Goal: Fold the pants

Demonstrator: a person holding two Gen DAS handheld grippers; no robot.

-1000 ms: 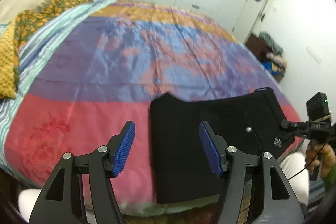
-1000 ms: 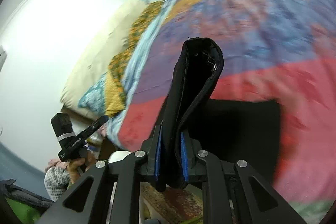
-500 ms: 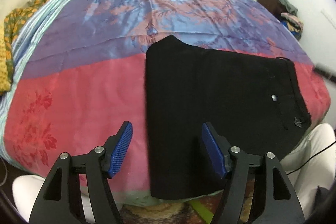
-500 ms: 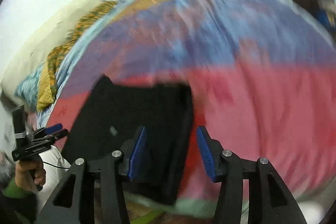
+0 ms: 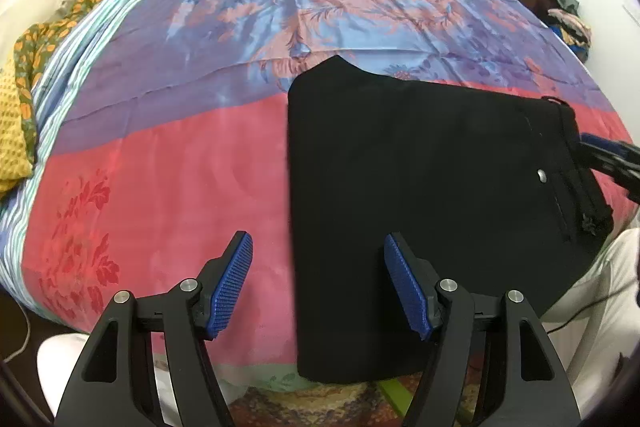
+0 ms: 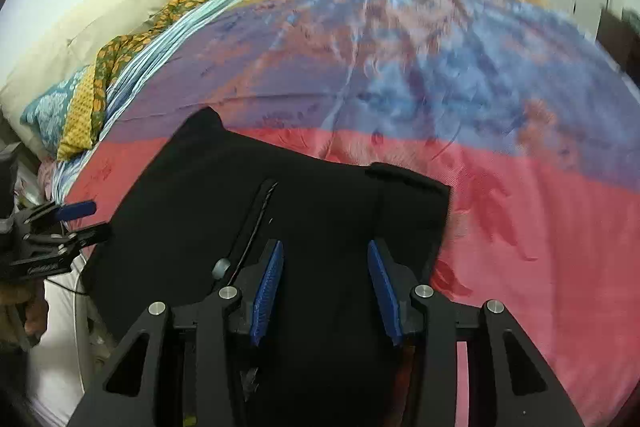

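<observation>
Left wrist view: folded pants (image 5: 420, 195) on a floral bedspread (image 5: 168, 163) — both hand-held grippers (image 5: 318, 287) (image 6: 324, 283) apart, empty.

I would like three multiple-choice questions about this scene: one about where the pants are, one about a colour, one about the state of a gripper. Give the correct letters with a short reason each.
1. Where do the pants lie?
A. on the pillow
B. near the front edge of the bed, on the red band of the bedspread
C. on the floor

2. What colour are the pads of the left gripper?
A. blue
B. green
C. white

3. In what state is the right gripper?
A. shut on the pants
B. shut on nothing
C. open

Answers: 1 B, the black cloth lies flat on the red band, its near end over the bed's edge. 2 A, both ribbed pads show blue. 3 C, its jaws stand apart above the pants with nothing pinched between them.
</observation>
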